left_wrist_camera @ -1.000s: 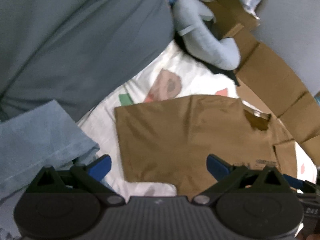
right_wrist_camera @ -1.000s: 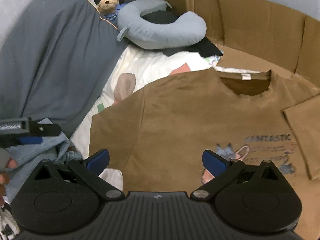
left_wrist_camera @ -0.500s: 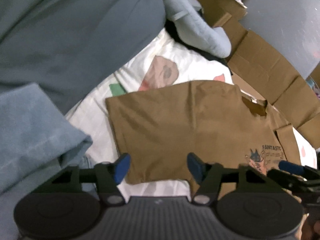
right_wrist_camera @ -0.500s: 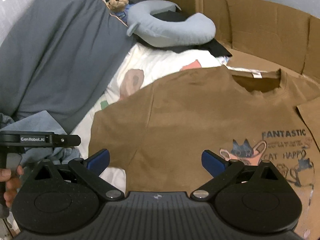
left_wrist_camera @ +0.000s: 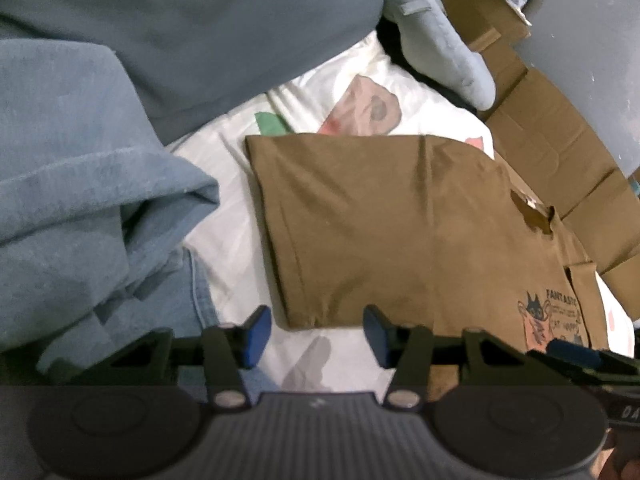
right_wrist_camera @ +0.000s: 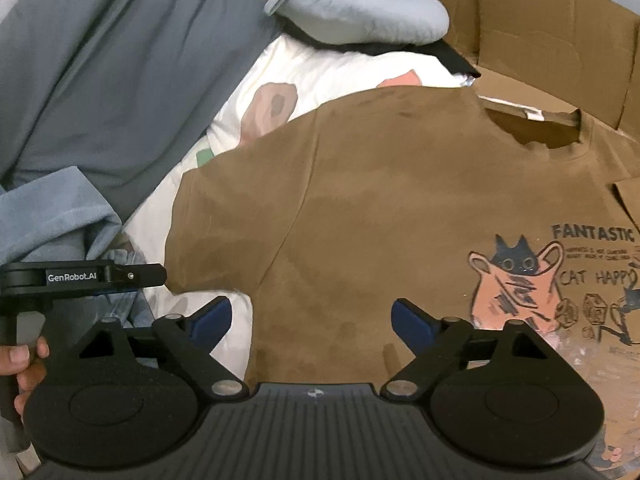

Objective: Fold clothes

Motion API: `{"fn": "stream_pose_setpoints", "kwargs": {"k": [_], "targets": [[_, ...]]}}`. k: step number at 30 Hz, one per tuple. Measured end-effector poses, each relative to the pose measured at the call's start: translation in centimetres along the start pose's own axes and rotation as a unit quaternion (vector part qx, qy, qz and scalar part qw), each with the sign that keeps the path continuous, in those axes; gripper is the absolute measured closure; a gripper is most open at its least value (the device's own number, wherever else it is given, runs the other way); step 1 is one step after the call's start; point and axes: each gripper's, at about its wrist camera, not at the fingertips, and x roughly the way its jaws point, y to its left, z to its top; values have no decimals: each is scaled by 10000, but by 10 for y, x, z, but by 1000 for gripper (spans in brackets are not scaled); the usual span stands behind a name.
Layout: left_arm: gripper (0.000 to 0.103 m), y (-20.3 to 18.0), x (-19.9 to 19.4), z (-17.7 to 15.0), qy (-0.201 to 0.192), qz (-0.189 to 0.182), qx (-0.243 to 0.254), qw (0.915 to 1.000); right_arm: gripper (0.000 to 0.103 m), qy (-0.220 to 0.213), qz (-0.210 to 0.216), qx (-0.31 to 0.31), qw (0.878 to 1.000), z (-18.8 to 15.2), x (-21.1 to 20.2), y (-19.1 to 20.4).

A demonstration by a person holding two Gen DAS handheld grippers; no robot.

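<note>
A brown T-shirt with a cat print lies flat, front up, on a white printed sheet; it also shows in the right wrist view. Its left sleeve points toward me. My left gripper is open and empty, its fingers either side of the sleeve's hem, just short of it. My right gripper is open and empty over the shirt's lower left body. The left gripper's side shows at the left of the right wrist view.
A grey-blue duvet and a light blue towel crowd the left. A blue neck pillow lies at the back. Cardboard panels stand behind and to the right of the shirt.
My left gripper has moved in toward the shirt's left sleeve and its fingers have narrowed while staying open. My right gripper has moved closer over the shirt.
</note>
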Motion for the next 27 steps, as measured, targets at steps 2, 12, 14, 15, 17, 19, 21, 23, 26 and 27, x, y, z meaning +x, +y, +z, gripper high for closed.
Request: {"fn": "stream_pose_setpoints", "kwargs": {"k": [2, 12, 14, 15, 17, 19, 21, 23, 26, 27], "targets": [[61, 1, 6, -1, 70, 9, -45, 10000, 17, 6, 8, -15, 10000, -1, 3, 3], [66, 3, 34, 0, 231, 306, -246, 9990, 17, 24, 42, -12, 10000, -3, 9, 9], [66, 2, 39, -1, 256, 344, -215, 9988, 17, 27, 38, -16, 10000, -3, 9, 10], [66, 2, 41, -1, 259, 366, -200, 9988, 17, 33, 39, -15, 10000, -3, 10, 10], [65, 3, 43, -2, 250, 387, -192, 9988, 17, 37, 42, -22, 10000, -4, 10, 11], [65, 4, 45, -3, 237, 383, -203, 9988, 17, 30, 45, -30, 10000, -4, 10, 11], [65, 3, 47, -3, 252, 404, -185, 9987, 17, 33, 45, -36, 10000, -5, 10, 12], [65, 2, 49, -4, 263, 435, -210, 9985, 17, 56, 48, -65, 10000, -6, 12, 11], [65, 1, 50, -5, 252, 434, -324, 9982, 23, 91, 57, -148, 9998, -7, 17, 12], [66, 3, 49, -5, 237, 393, -453, 9979, 27, 102, 77, -160, 9998, -6, 19, 12]]}}
